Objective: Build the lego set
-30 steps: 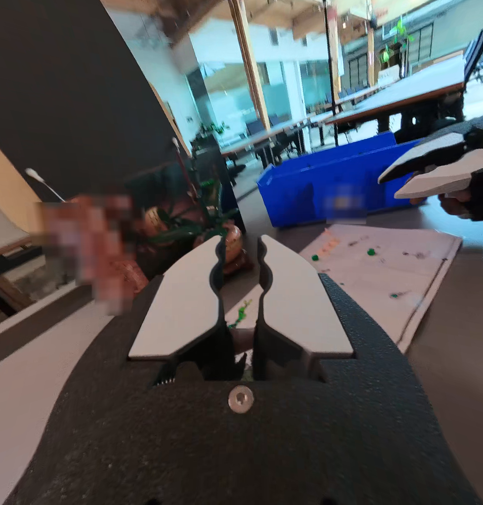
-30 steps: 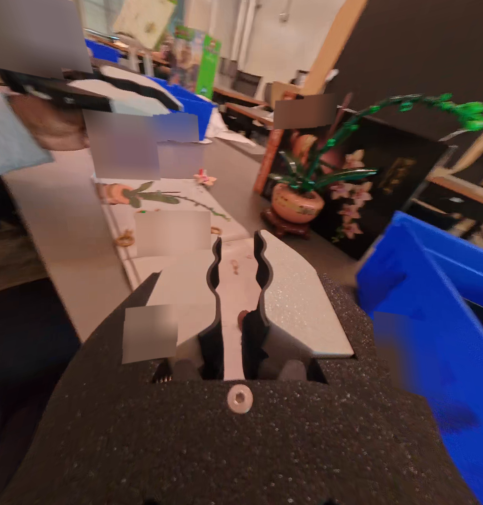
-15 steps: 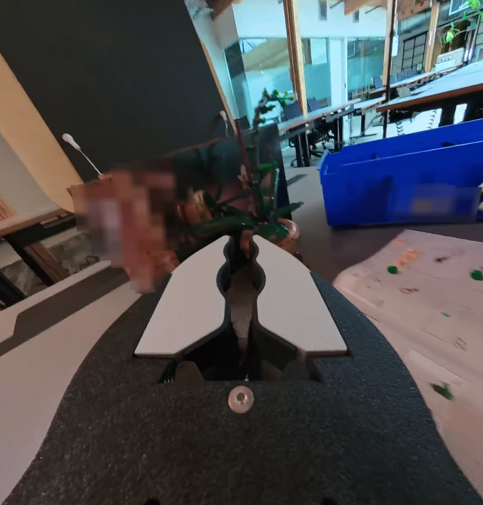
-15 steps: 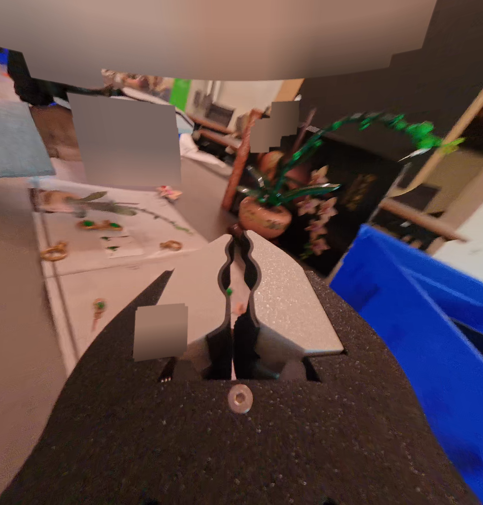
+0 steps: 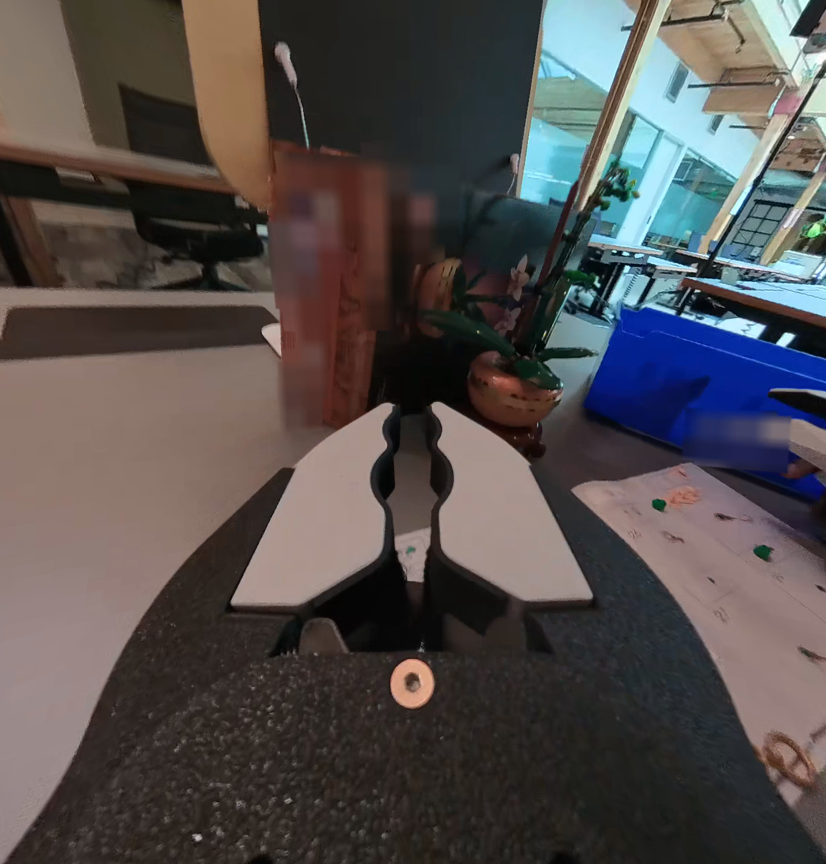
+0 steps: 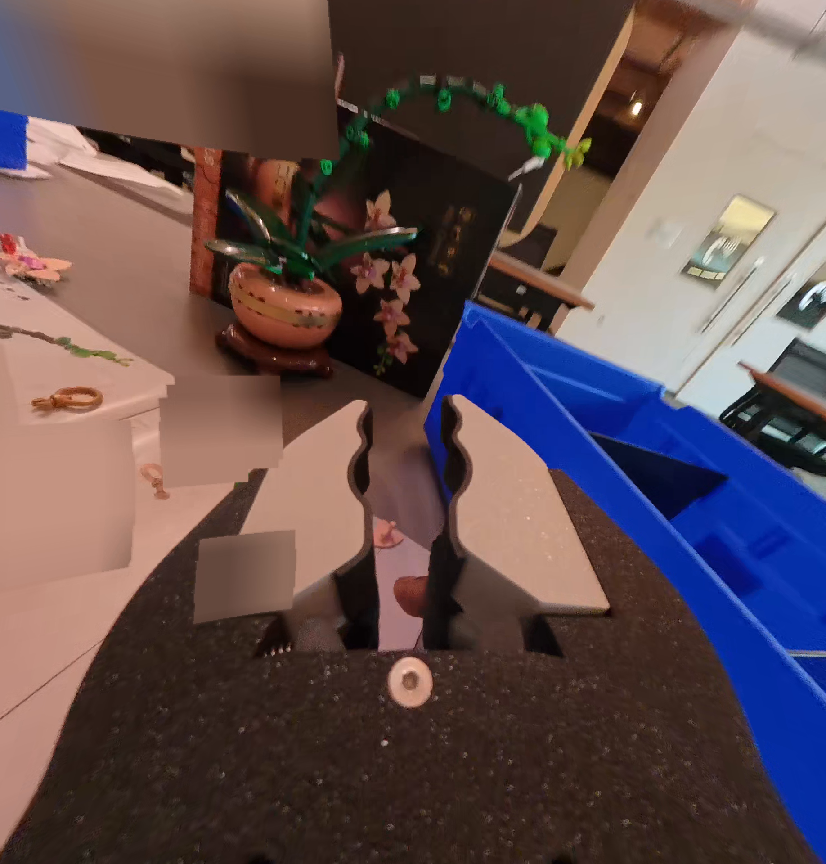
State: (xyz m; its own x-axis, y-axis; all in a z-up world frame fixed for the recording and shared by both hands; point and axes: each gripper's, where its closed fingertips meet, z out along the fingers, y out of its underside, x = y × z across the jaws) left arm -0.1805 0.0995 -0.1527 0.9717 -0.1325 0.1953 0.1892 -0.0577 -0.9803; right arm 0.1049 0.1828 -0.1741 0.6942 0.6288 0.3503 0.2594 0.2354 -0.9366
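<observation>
The lego orchid (image 5: 509,392) stands in its tan pot on a dark base at the back of the table. It also shows in the right wrist view (image 6: 285,313), with a green arched stem (image 6: 448,93) above it. My left gripper (image 5: 413,414) points at the table left of the pot, its jaws a narrow gap apart and empty. My right gripper (image 6: 404,406) is open and empty, between the paper and the blue bin. A small pink piece (image 6: 387,534) lies below its gap. The right gripper's fingers (image 5: 818,437) show at the left view's right edge.
A white instruction sheet (image 5: 682,584) carries loose green pieces (image 5: 659,504) and a gold ring (image 6: 70,398). A pink flower (image 6: 28,264) lies at its far edge. The blue bin (image 6: 635,467) is close on the right. The black set box (image 6: 439,262) stands behind the pot. The lego orchid (image 5: 509,392) lies around 15 cm away from my left fingertips.
My right gripper has opened from nearly shut. My left gripper narrowed from a second ago and has swung left, so the pot now sits to the right of its tips.
</observation>
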